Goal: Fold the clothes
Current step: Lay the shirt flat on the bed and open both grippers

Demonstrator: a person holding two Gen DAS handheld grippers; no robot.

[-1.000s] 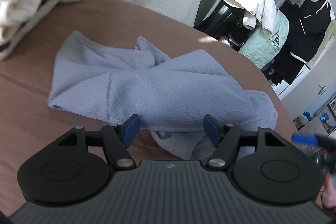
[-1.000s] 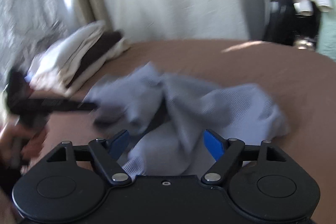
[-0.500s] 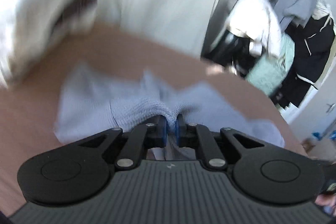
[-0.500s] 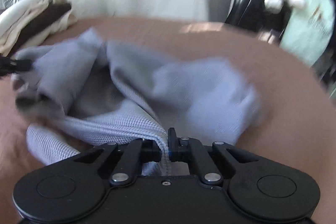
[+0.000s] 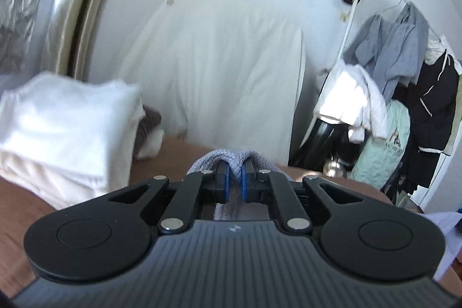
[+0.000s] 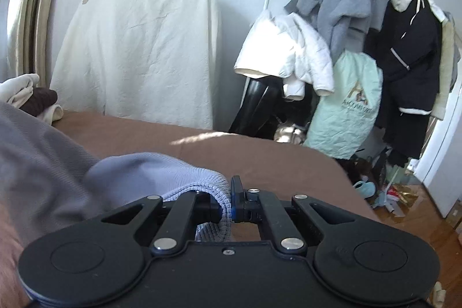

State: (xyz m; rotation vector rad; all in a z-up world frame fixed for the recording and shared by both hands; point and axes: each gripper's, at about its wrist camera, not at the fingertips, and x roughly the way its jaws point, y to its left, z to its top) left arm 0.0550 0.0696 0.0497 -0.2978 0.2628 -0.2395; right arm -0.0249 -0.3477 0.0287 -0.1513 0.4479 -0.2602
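Both hand-held grippers pinching the pale blue garment, lifted over the brown bed.

Left wrist view: left hand-held gripper [image 5: 234, 183] pressed tight on a bunched fold of pale blue garment [image 5: 231, 160] at lower centre, above the brown bed [image 5: 179, 147]; stack of folded whites [image 5: 63, 129] at left. Right wrist view: right hand-held gripper [image 6: 231, 201] clamped on the ribbed edge of the garment [image 6: 138, 172], cloth trailing to lower left; clothes rack [image 6: 361, 48] at upper right.
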